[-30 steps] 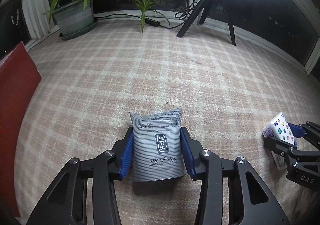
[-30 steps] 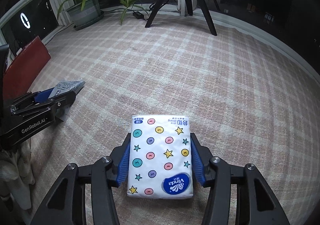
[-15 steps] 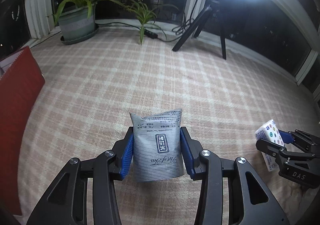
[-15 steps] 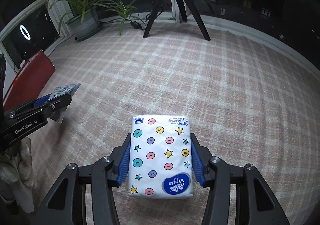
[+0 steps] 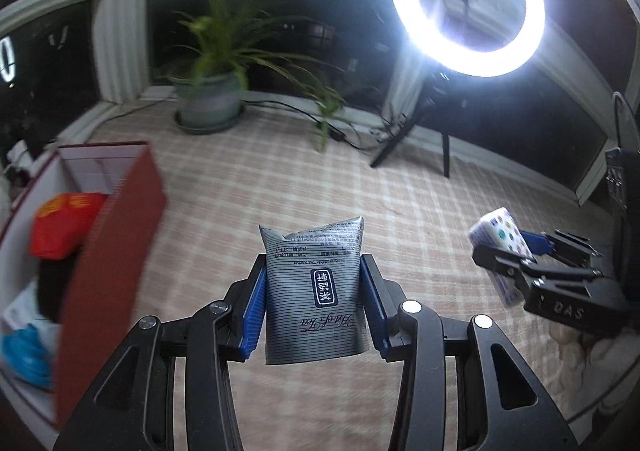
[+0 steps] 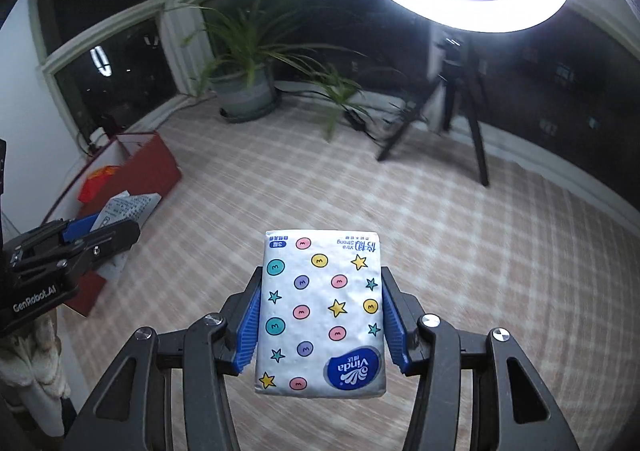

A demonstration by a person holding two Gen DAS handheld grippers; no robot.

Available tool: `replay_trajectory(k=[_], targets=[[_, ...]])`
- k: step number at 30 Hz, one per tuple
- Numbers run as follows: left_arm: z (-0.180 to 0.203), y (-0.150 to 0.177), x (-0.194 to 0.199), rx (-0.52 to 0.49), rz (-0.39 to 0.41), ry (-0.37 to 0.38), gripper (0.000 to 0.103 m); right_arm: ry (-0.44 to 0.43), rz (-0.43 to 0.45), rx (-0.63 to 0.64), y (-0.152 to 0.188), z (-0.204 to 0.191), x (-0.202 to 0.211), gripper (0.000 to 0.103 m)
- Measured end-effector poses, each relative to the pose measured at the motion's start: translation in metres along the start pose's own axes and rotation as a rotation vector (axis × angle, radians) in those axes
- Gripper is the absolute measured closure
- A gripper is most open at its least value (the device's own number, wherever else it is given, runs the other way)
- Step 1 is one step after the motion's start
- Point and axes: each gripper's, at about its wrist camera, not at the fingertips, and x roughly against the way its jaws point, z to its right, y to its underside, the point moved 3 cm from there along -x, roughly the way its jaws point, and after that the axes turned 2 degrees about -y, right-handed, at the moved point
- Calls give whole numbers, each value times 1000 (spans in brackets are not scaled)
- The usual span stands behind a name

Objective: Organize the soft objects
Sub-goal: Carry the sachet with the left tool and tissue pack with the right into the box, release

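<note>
My left gripper (image 5: 314, 303) is shut on a grey striped tea pouch (image 5: 316, 291) and holds it in the air above the plaid carpet. My right gripper (image 6: 320, 315) is shut on a white Vinda tissue pack (image 6: 320, 311) with coloured dots and stars, also lifted. In the left wrist view the right gripper (image 5: 516, 251) with the tissue pack (image 5: 500, 231) is at the right. In the right wrist view the left gripper (image 6: 88, 235) with the pouch (image 6: 128, 211) is at the left, next to a red box (image 6: 152, 167). The red box (image 5: 112, 219) is open at the left and holds a red packet (image 5: 64, 223) and a blue item (image 5: 24, 355).
A potted plant (image 5: 212, 99) stands by the dark windows at the back. A ring light (image 5: 468, 3) on a tripod (image 5: 416, 131) stands at the back right, with a cable on the floor. The plaid carpet (image 5: 280, 179) covers the floor between.
Both grippers have risen and tilted up with their loads. The left one has moved toward the red box, whose open inside now shows.
</note>
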Motion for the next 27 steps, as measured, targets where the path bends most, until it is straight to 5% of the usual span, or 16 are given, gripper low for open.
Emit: replay_trajectory(k=[17, 27], targets=[[-195, 15, 81, 232, 41, -227, 61, -231, 34, 241, -94, -196, -33, 55], [-247, 21, 82, 266, 21, -257, 61, -280, -10, 349, -129, -292, -85, 55]])
